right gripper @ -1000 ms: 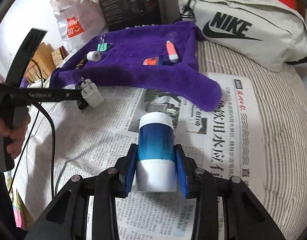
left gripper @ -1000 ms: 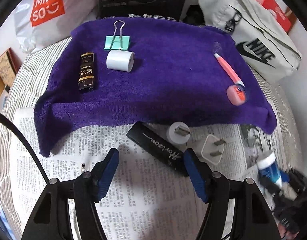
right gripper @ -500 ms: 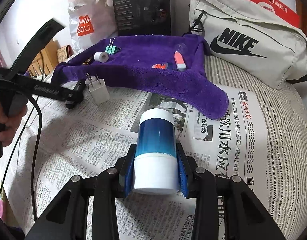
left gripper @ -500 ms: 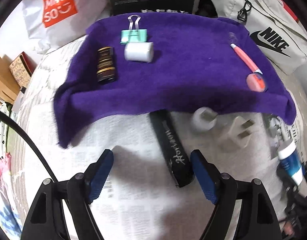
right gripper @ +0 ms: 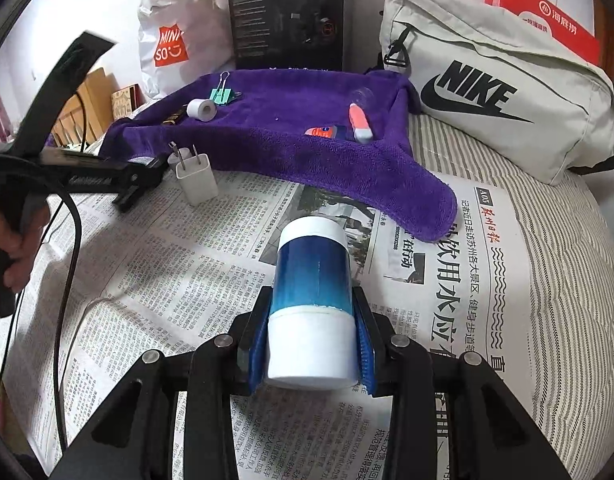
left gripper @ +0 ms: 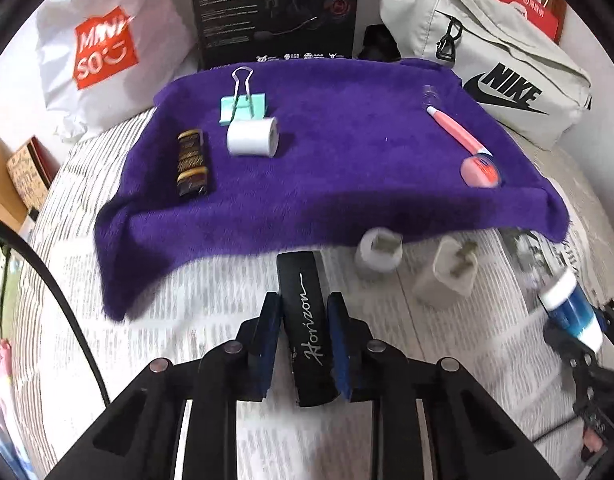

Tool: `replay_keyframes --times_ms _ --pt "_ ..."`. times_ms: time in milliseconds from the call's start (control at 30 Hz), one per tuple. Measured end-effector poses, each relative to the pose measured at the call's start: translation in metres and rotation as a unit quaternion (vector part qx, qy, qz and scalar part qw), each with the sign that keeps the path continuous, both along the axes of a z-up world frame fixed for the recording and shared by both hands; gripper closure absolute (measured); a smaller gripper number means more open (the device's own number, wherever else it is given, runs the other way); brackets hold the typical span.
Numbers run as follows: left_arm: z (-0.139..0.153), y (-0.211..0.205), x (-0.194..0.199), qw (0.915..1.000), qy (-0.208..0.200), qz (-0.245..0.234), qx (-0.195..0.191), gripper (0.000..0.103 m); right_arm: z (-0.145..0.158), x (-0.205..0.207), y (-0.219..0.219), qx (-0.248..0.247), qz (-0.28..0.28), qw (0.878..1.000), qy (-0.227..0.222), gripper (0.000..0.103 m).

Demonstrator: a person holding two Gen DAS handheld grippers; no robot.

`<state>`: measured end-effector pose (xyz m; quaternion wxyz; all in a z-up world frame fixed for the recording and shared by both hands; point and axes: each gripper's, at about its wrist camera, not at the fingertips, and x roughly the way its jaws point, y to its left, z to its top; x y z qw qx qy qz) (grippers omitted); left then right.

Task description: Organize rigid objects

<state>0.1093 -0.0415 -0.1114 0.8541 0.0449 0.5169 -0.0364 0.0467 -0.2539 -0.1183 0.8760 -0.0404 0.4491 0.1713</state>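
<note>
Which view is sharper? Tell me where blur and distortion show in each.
Right wrist view is sharper: newspaper print and the Nike bag logo read cleanly. Left wrist view is smeared by motion: newspaper text and the two plugs are streaked, the lighter ghosted. Both bend straight lines at the rim, with dark corners.

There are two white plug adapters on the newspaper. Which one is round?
The round white adapter, lying at the purple towel's edge. The other adapter, to its right in the left wrist view, is square-bodied and farther from the towel.
</note>
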Motion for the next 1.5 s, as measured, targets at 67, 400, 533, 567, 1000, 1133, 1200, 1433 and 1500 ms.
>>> replay_keyframes --times_ms 67,400,533,567,1000,1133,1200,1433,1500 --pt "0.001 0.000 -0.005 0.9999 -0.004 -0.011 0.004 0.079 0.000 0.000 0.000 0.000 0.000 1.000 0.000 0.066" --pt "0.001 -0.002 -0.015 0.9994 -0.011 -0.023 0.021 0.079 0.000 0.001 0.000 0.008 0.004 1.000 0.003 0.055" --pt "0.001 -0.001 -0.018 0.9995 -0.016 -0.023 0.016 0.079 0.000 0.002 0.008 0.005 0.015 1.000 0.005 0.043" --pt "0.001 0.001 -0.018 0.9995 -0.017 -0.025 0.010 0.079 0.000 0.003 0.009 0.002 0.012 1.000 0.004 0.043" --pt "0.002 0.008 -0.024 0.9994 -0.024 -0.026 -0.001 0.079 0.003 0.007 0.003 -0.014 -0.026 0.999 0.021 0.066" --pt "0.003 0.010 -0.025 0.9993 -0.019 -0.032 -0.003 0.079 0.003 0.004 0.001 -0.011 -0.033 0.999 0.026 0.066" --pt "0.003 0.009 -0.024 0.9994 -0.017 -0.032 0.000 0.079 0.003 0.002 0.000 -0.013 -0.037 0.999 0.026 0.066" --pt "0.002 0.008 -0.022 0.9992 -0.012 -0.039 0.002 0.080 0.003 -0.001 0.002 -0.016 -0.046 0.999 0.016 0.066" --pt "0.003 0.009 -0.022 0.9993 -0.006 -0.038 -0.002 0.081 0.003 0.000 0.000 -0.008 -0.050 0.999 0.020 0.066"
